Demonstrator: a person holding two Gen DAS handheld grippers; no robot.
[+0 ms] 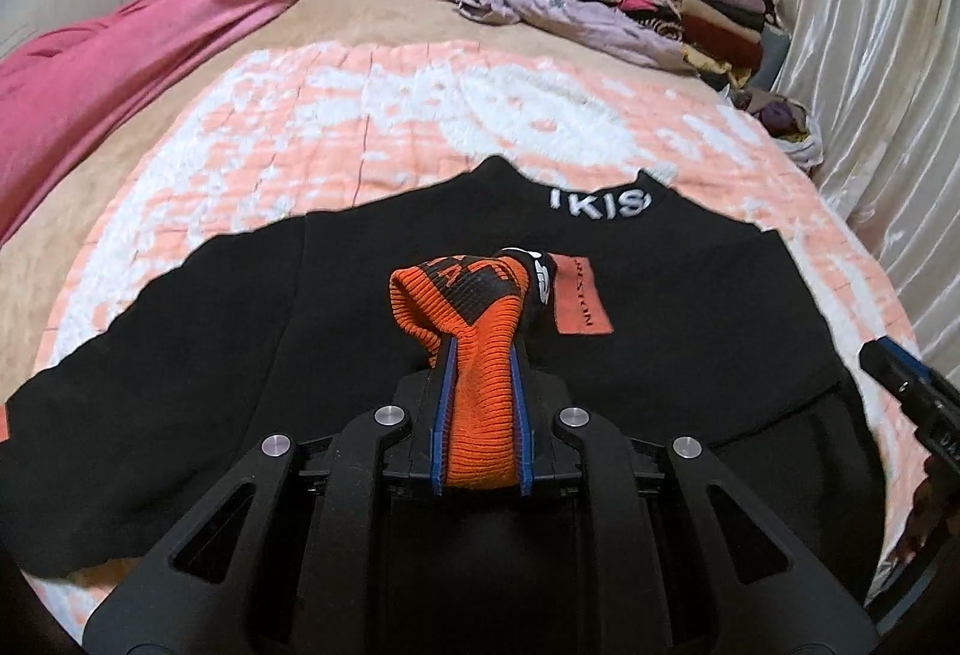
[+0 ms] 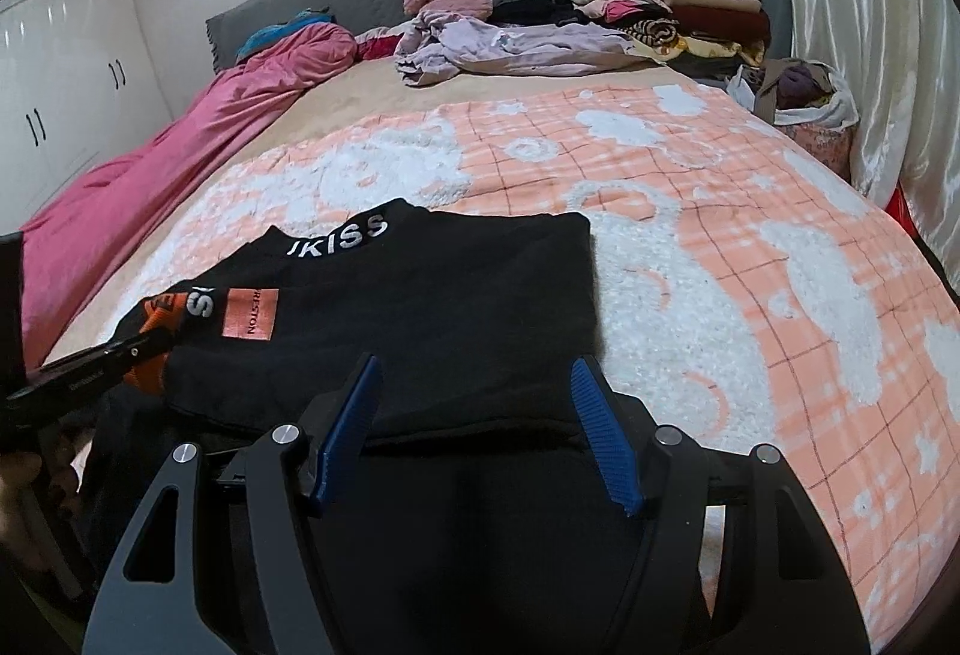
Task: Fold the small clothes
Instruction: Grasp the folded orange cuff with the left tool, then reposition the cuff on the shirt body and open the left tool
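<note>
Bed's peach blanket (image 2: 720,259) carries black sweatshirt (image 2: 420,307); my left gripper (image 1: 480,355) jaws clamp its orange cuff (image 1: 474,319), right gripper (image 2: 474,415) jaws wide, empty.

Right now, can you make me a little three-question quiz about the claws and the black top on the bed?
1. True or false: the left claw is shut on the orange cuff.
2. Is the right claw A) open, or B) squeezing the sweater?
3. Fill in: the black sweater lies on the peach-and-white ____.

Key: 1 true; 2 A; 3 blanket.
</note>
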